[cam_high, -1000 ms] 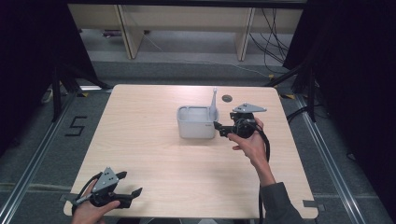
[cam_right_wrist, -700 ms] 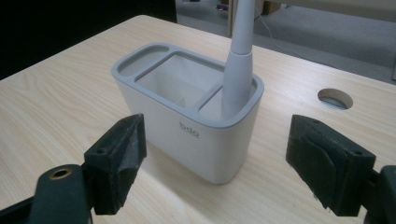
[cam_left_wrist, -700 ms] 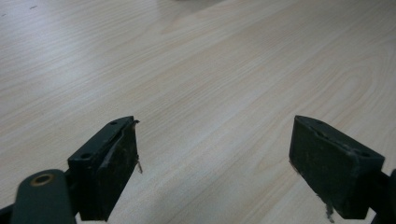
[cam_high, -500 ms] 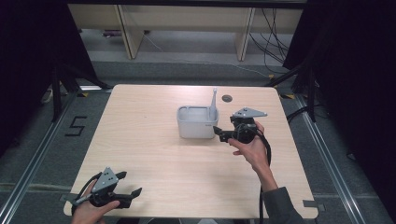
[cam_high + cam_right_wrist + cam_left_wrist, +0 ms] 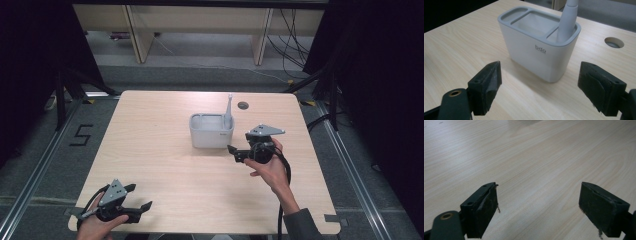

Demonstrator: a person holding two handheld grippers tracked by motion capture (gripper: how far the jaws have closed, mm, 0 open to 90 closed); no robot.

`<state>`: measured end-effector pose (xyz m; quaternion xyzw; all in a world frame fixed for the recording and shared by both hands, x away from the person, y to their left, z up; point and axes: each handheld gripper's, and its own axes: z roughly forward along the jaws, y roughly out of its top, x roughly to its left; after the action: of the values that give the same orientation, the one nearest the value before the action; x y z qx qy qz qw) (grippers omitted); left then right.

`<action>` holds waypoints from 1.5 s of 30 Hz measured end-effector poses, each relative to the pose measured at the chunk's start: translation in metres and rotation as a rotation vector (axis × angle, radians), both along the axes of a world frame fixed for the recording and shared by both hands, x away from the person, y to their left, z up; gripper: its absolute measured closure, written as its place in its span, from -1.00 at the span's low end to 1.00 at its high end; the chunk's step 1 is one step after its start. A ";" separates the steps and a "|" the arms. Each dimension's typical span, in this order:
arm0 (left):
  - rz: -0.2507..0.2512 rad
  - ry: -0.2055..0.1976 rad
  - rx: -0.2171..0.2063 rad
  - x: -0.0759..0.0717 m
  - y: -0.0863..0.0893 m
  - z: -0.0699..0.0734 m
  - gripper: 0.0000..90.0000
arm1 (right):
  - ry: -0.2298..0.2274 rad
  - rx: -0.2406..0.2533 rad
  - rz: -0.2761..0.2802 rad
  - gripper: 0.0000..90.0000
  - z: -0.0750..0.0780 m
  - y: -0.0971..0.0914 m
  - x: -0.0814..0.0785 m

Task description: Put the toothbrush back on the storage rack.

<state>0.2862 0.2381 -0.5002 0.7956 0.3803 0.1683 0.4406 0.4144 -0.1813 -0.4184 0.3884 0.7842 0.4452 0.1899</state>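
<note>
**Two grippers spread wide, caddy standing between table centre and far edge**

Two hands come in from my side of the table (image 5: 165, 150), each holding a gripper. My right hand (image 5: 270, 167) reaches forward with the forearm angled up from the near right, and the right gripper (image 5: 234, 152) sits just to the right of the caddy (image 5: 211, 131), close to it but apart. In the right gripper view its black jaws stand wide apart and hold nothing, the caddy's front corner facing the gap between them. My left hand (image 5: 97, 225) stays low at the near left corner, well apart from the caddy. The left gripper (image 5: 140, 200) points toward the right, and in its own view its jaws are spread over bare wood, gripping nothing.

The table is pale wood-grain laminate with a small round hole (image 5: 243, 105) just behind and to the right of the caddy. The caddy is a smooth white plastic tub with rounded corners and a grey rim, divided into compartments, with small lettering on its side. Its long axis runs left to right across the table. A slim grey handle (image 5: 229, 107) stands in the right-hand compartment, nearly upright, leaning slightly toward the far edge. What it belongs to I cannot tell.
</note>
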 end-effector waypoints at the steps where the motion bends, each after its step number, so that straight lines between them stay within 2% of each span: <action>1: -0.002 0.000 0.000 0.000 0.000 0.000 -0.67 | 0.019 0.001 -0.001 -0.56 -0.001 0.000 -0.002; 4: 0.000 0.000 0.004 0.000 0.001 0.001 -0.67 | 0.003 -0.018 0.012 -0.56 -0.005 0.000 -0.005; 5: 0.004 -0.001 -0.003 0.000 0.001 0.000 -0.67 | 0.030 -0.003 0.004 -0.56 -0.006 0.001 -0.008; 6: 0.003 -0.002 -0.001 0.000 0.001 0.000 -0.67 | 0.025 -0.002 0.008 -0.56 -0.007 0.002 -0.008; 7: 0.003 -0.001 -0.001 0.000 0.001 0.000 -0.67 | 0.002 -0.024 0.010 -0.56 -0.009 0.001 -0.009; 8: 0.004 0.000 -0.001 0.000 0.000 0.001 -0.67 | 0.027 -0.001 0.016 -0.56 -0.011 0.003 -0.010; 10: -0.002 0.002 0.008 0.000 0.001 0.001 -0.67 | 0.022 -0.020 0.036 -0.55 -0.015 0.005 -0.011; 15: 0.001 0.001 0.005 0.000 0.001 0.001 -0.67 | 0.048 -0.020 0.034 -0.55 -0.020 0.011 -0.020; 17: 0.000 0.002 0.006 -0.001 0.001 0.001 -0.67 | 0.061 -0.002 0.035 -0.55 -0.022 0.013 -0.023; 23: 0.001 0.002 0.001 0.000 0.000 0.000 -0.67 | 0.049 -0.028 0.057 -0.53 -0.028 0.012 -0.027; 29: 0.001 0.002 0.007 -0.001 0.001 0.001 -0.67 | 0.069 -0.037 0.059 -0.52 -0.035 0.010 -0.029; 32: 0.000 0.003 0.006 0.000 0.001 0.001 -0.67 | 0.087 -0.032 0.044 -0.53 -0.038 0.010 -0.033; 34: -0.002 0.003 0.008 -0.001 0.000 0.001 -0.67 | 0.070 -0.037 0.056 -0.53 -0.040 0.010 -0.033; 42: -0.003 0.002 0.005 -0.001 0.000 0.001 -0.67 | 0.083 -0.031 0.046 -0.53 -0.043 0.010 -0.044; 45: 0.002 0.003 0.004 -0.001 -0.001 0.000 -0.67 | 0.073 -0.026 0.063 -0.53 -0.044 0.008 -0.045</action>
<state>0.2851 0.2373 -0.5000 0.7963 0.3813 0.1683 0.4385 0.3689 -0.1729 -0.4619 0.3770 0.8080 0.4264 0.1521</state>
